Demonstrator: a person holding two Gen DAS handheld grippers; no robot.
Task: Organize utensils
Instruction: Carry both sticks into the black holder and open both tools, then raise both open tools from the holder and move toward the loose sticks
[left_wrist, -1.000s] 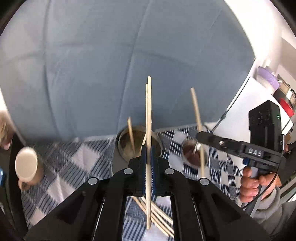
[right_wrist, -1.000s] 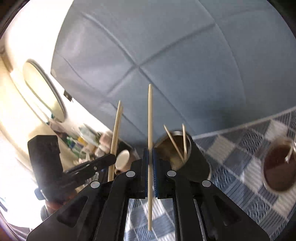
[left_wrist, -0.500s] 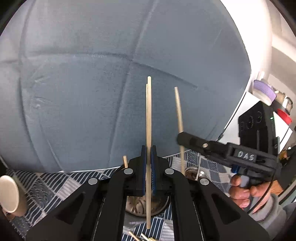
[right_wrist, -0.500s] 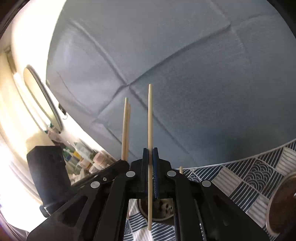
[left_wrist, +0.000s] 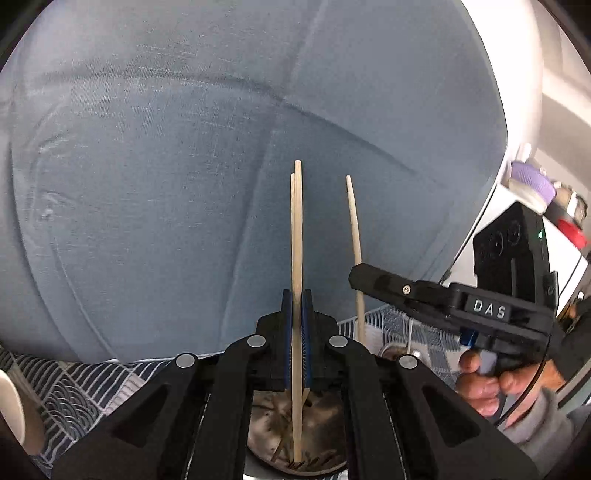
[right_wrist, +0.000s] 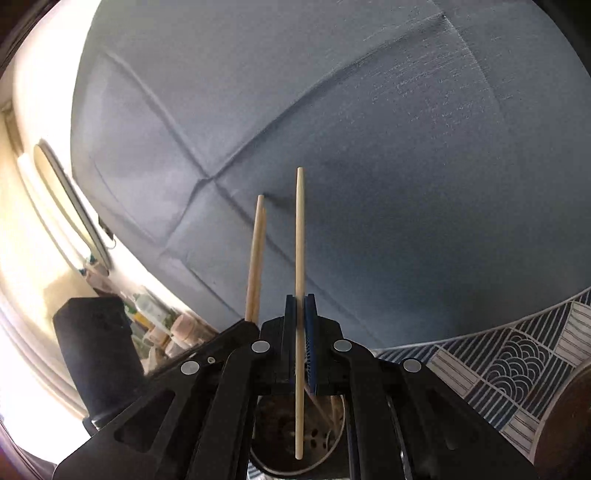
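Presently: left tongs (left_wrist: 296, 310) clamped on two chopsticks (left_wrist: 296, 258); right tongs (right_wrist: 300, 314) clamped on one chopstick (right_wrist: 299, 258), both over holder (right_wrist: 332, 454). Risk: sticks colliding or striking the rim on release.

A lived-in home interior: a blue-grey upholstered sofa back (left_wrist: 184, 166) rises behind a worktop spread with a navy-and-white patterned cloth (right_wrist: 517, 354), while bottles and jars crowd a shelf (right_wrist: 155, 317) beside an oval mirror (right_wrist: 70, 199) on a cream wall
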